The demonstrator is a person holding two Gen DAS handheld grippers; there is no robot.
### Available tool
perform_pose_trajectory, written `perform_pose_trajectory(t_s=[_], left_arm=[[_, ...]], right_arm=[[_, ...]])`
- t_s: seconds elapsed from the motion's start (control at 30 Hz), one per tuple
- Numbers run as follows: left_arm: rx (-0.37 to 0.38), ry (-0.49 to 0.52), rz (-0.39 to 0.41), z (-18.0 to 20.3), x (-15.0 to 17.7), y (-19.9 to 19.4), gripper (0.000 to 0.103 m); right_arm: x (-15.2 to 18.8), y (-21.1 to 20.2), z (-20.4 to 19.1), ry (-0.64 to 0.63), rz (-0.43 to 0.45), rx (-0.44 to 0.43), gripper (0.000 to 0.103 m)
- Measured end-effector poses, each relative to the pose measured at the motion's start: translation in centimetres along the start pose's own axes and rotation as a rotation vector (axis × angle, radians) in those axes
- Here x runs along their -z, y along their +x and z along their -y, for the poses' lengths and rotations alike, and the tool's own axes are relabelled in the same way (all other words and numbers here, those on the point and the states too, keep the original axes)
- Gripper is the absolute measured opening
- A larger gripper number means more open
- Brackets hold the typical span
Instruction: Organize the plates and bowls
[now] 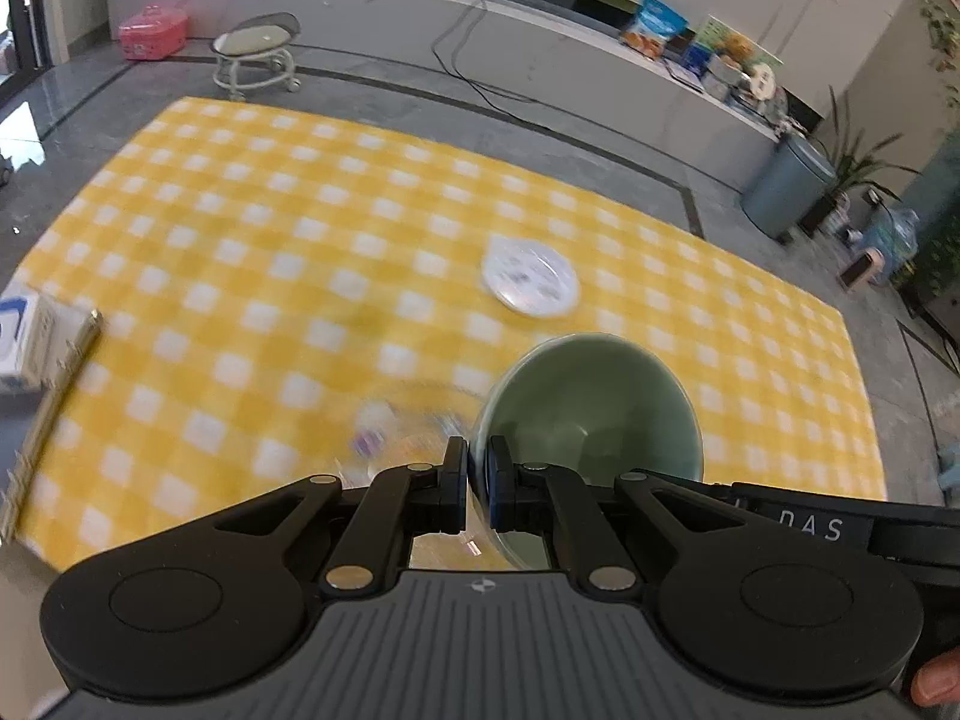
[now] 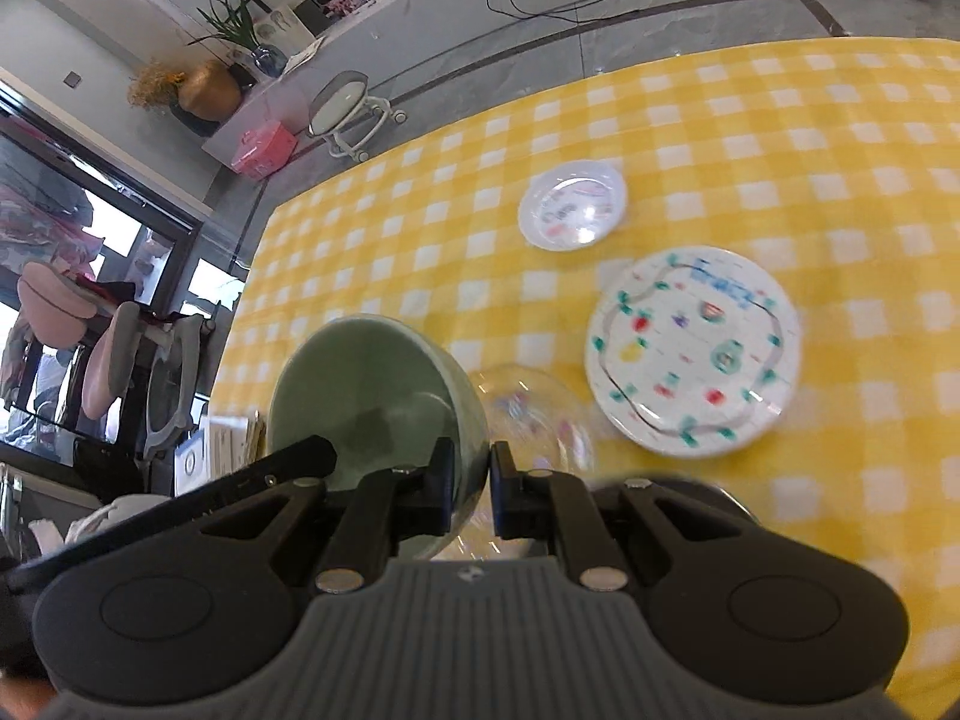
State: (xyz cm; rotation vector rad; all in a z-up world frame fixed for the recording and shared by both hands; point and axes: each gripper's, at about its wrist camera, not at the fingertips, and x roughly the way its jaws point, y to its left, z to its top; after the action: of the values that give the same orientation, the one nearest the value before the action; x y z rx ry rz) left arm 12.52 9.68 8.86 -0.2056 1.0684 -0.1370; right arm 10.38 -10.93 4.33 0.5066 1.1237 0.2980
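Note:
Both grippers hold one pale green bowl by opposite sides of its rim, above the yellow checked tablecloth (image 1: 270,210). My left gripper (image 1: 477,483) is shut on the bowl (image 1: 594,408). My right gripper (image 2: 474,483) is shut on the same green bowl (image 2: 366,390). A clear glass bowl (image 2: 534,414) with a printed pattern lies just under and beside it, blurred in the left wrist view (image 1: 402,426). A small white plate (image 2: 573,204) lies farther out, also seen in the left wrist view (image 1: 531,277). A larger patterned plate (image 2: 693,351) lies to the right.
A white box (image 1: 18,342) and a thin gold strip (image 1: 54,402) sit at the table's left edge. Beyond the table are a round stool (image 1: 258,54), a pink case (image 1: 153,30), a grey bin (image 1: 786,186) and a long low counter (image 1: 540,42).

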Motion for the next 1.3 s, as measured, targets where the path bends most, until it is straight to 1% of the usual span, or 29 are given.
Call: perform_pose_trajectory(t_s=[0.13, 0.3, 0.5, 0.73, 0.87, 1.0, 1.17, 1.3], left_arm=[[0.025, 0.009, -0.028, 1.7, 2.1, -0.5, 0.006], [0.049, 0.029, -0.074, 3.6, 4.2, -0.2, 0.007], [0.059, 0.046, -0.120, 5.3, 5.7, 1.0, 0.007], [0.055, 0.034, -0.179, 5.9, 6.7, 2.7, 0.007], [0.043, 0.032, -0.191, 5.6, 6.6, 3.5, 0.006], [0.023, 0.037, -0.193, 5.1, 6.2, 3.8, 0.007], [0.003, 0.038, -0.214, 4.5, 5.9, 4.7, 0.007], [-0.014, 0.062, -0.238, 4.3, 5.9, 5.6, 0.007]], right_arm=[[2.0, -2.3, 2.0, 0.014, -0.005, 0.006, 0.010], [4.1, -4.7, 4.4, 0.020, 0.010, 0.027, 0.010], [5.3, -5.9, 6.9, 0.032, 0.004, 0.055, 0.010], [5.5, -5.0, 8.7, 0.037, -0.024, 0.077, 0.010], [5.2, -4.0, 9.1, 0.043, -0.042, 0.075, 0.010], [5.0, -3.0, 8.7, 0.037, -0.050, 0.068, 0.010], [4.8, -1.5, 7.8, -0.007, -0.066, 0.092, 0.009], [4.8, -0.4, 7.6, -0.041, -0.085, 0.114, 0.008]])
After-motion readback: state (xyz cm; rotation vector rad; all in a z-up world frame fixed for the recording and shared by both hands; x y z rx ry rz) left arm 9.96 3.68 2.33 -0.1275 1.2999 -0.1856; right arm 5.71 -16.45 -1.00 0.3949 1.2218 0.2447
